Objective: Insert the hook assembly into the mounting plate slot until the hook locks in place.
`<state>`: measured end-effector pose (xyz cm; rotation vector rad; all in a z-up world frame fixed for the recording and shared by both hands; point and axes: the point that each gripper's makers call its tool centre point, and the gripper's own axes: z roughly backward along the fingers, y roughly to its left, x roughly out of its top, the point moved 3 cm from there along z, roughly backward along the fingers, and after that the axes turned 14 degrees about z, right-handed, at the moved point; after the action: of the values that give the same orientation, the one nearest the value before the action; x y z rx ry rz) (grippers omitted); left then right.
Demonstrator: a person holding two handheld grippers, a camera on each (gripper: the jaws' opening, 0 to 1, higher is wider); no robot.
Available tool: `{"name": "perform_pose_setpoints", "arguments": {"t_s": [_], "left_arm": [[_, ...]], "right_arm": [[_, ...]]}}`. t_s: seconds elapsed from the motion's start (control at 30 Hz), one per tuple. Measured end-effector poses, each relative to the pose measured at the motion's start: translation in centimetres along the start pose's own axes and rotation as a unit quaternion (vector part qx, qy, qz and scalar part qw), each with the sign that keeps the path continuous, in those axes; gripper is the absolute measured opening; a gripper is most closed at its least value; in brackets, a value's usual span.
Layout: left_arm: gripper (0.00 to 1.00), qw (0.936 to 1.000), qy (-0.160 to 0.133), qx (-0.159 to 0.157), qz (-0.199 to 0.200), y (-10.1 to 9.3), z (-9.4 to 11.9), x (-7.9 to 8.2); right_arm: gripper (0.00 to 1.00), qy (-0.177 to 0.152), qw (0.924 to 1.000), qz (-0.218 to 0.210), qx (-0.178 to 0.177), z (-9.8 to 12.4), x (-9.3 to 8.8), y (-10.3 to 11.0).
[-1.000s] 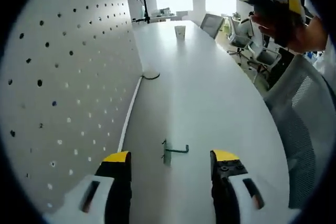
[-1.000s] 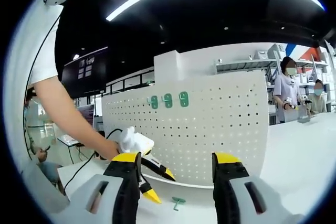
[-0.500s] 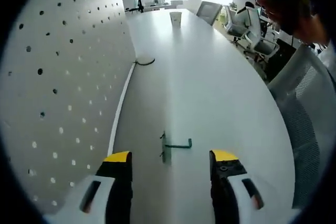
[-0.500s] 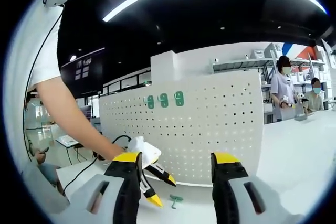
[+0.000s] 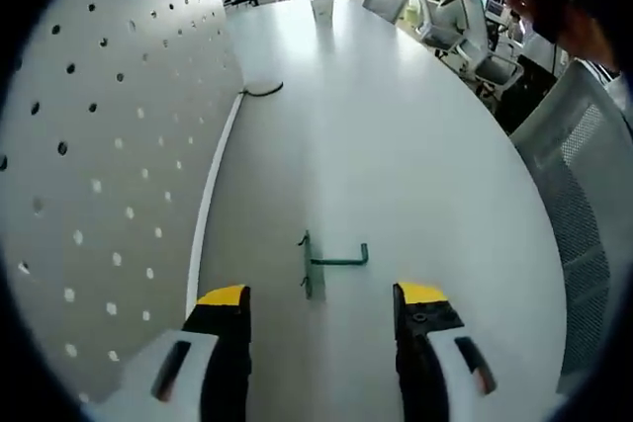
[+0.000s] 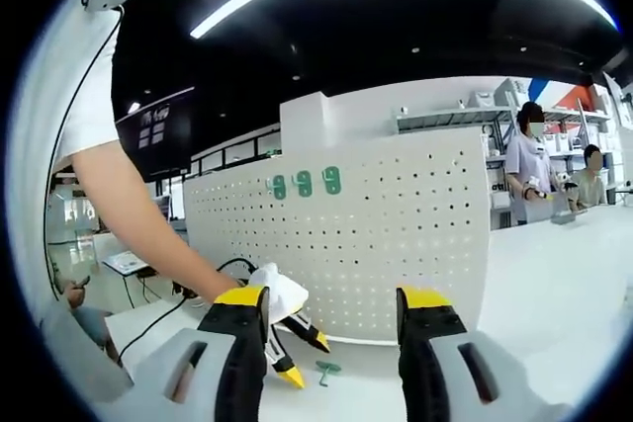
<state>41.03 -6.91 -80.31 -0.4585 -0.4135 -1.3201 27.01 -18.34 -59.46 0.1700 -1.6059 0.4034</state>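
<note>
Green hook [image 5: 326, 264] flat on table [image 5: 435, 175], just ahead of left gripper [image 5: 321, 295] (jaws spread, empty)

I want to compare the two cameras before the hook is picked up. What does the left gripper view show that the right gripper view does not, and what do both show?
In the left gripper view alone: a paper cup at the table's far end and office chairs.

In the right gripper view alone: three green hooks already mounted high on the pegboard, the left gripper seen from outside, and two people standing far off.

In both: the loose green hook lying on the white table beside the pegboard.
</note>
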Motion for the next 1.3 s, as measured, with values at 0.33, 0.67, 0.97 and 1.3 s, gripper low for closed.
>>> {"name": "perform_pose_setpoints", "arguments": {"t_s": [0.33, 0.67, 0.97, 1.3], "left_arm": [[0.53, 0.9998, -0.001, -0.017, 0.01, -0.3, -0.4, 0.4], [0.47, 0.9998, -0.003, -0.019, 0.008, -0.2, -0.4, 0.4], [0.28, 0.9993, -0.018, -0.004, 0.033, 0.7, -0.3, 0.7], [0.16, 0.999, -0.018, 0.013, 0.039, 0.8, -0.3, 0.7]], "right_arm": [[0.48, 0.003, 1.0, 0.0, -0.002, 0.2, -0.2, -0.1], [0.47, 0.004, 1.0, -0.001, -0.004, 0.4, -0.3, -0.1], [0.46, 0.007, 1.0, -0.004, -0.006, 0.5, -0.4, -0.1], [0.45, 0.005, 0.9999, -0.003, -0.009, 0.5, -0.1, -0.2]]}}
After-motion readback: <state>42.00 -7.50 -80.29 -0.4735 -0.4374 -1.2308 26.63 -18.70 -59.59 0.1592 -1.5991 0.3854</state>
